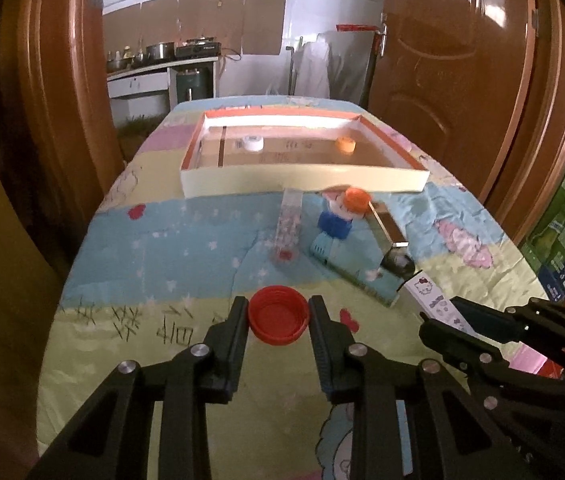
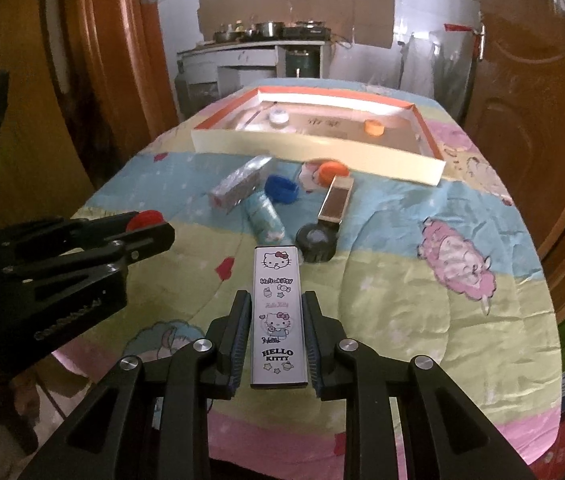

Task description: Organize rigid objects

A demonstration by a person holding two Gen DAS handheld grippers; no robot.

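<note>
The left gripper is clamping a round, ridged red plastic cap just above the quilted cartoon-print bedcover. The right gripper is squeezing a flat, glossy white Hello Kitty case by its long sides. Beyond them are lying a blue cap, an orange cap, a foil-wrapped stick and a black round lid. A shallow cardboard tray is holding a white cap and another orange cap. Brown wooden doors are framing a kitchen counter.
</note>
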